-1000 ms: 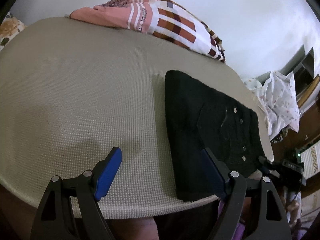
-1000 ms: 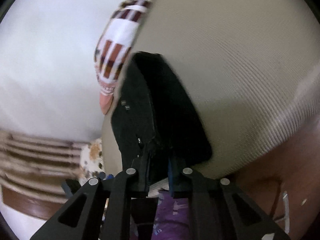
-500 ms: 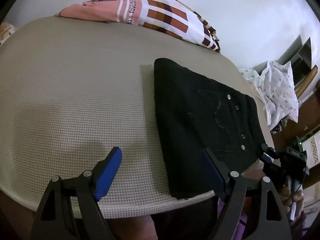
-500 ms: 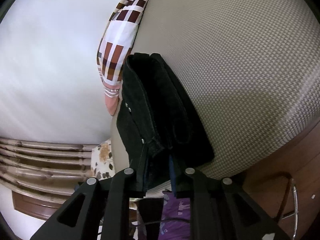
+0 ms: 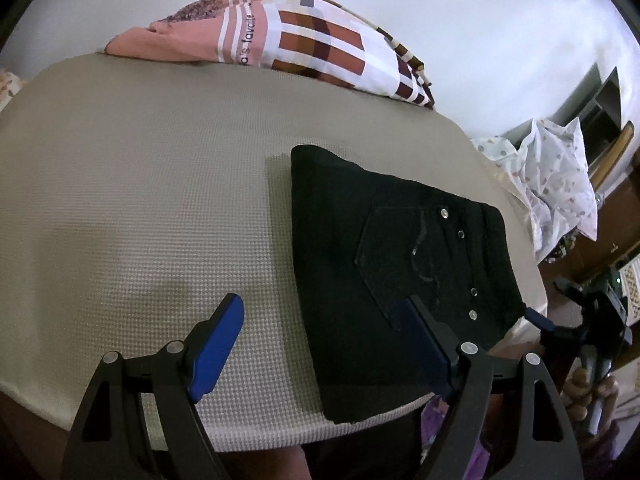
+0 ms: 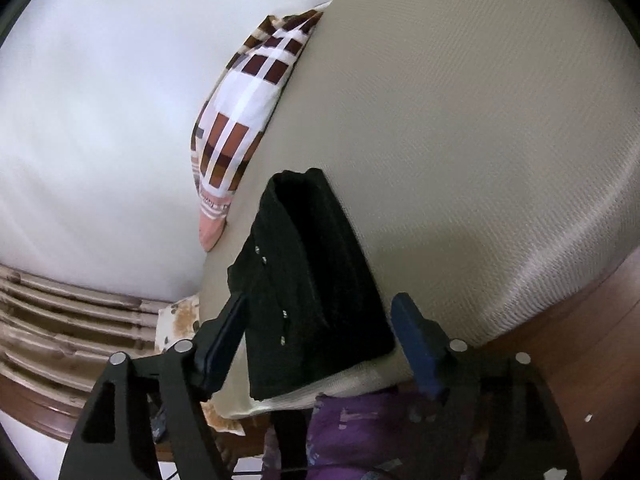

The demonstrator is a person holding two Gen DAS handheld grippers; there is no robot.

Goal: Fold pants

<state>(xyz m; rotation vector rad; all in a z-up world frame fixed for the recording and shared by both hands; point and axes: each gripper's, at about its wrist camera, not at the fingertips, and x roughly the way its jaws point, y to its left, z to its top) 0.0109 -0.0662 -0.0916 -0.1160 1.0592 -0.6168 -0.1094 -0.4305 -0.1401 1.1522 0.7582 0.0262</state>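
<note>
surface: beige textured mat | on it: folded black pants, patterned cloth

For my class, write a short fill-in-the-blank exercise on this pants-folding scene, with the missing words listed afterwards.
1. The folded pants are ____ in colour.
2. The pants lie on a ____ textured cover.
3. Between the fingers of the left gripper there is ____ held.
4. The pink checked cloth lies at the cover's ____ edge.

Missing words: black; beige; nothing; far
</note>
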